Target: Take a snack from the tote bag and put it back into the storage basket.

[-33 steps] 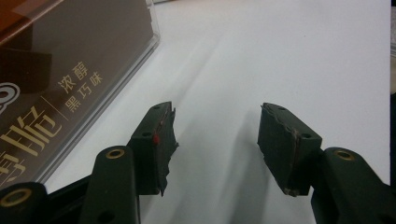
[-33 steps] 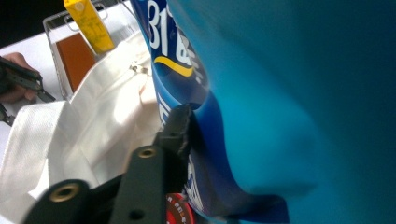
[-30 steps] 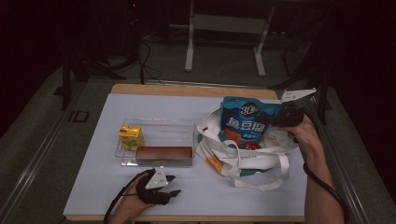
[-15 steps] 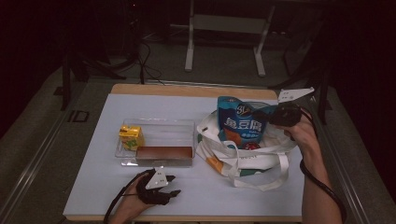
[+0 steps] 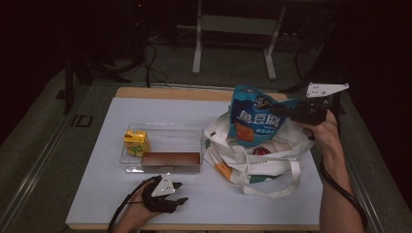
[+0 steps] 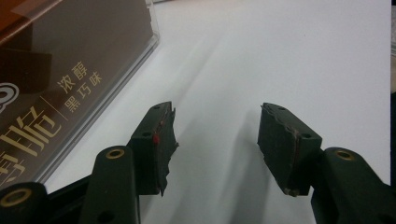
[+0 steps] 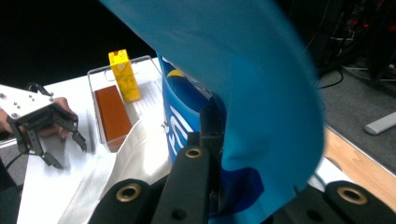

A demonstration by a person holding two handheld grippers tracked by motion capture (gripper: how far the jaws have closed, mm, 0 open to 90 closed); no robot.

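Right tongs [image 5: 286, 112] sit at the right of the high view, clamped tight on the top edge of a blue snack bag [image 5: 255, 121]. The bag hangs upright over the mouth of the white tote bag [image 5: 257, 162], lower part still down inside it as far as I can tell. In the right gripper view the blue foil is pinched right between the jaws, filling the middle and upper right of the frame.

Left tongs [image 5: 167, 194] rest low on the white surface [image 5: 97, 194] at bottom centre of the high view, jaws spread wide with nothing between them; the left gripper view shows bare white between the pads [image 6: 159, 140].

Just above them sits a clear plastic tray [image 5: 192, 131] holding a yellow juice carton [image 5: 136, 142] standing in its left end and a brown chocolate box [image 5: 171, 158] lying flat along its front edge. Tray and tote are just beside each other.
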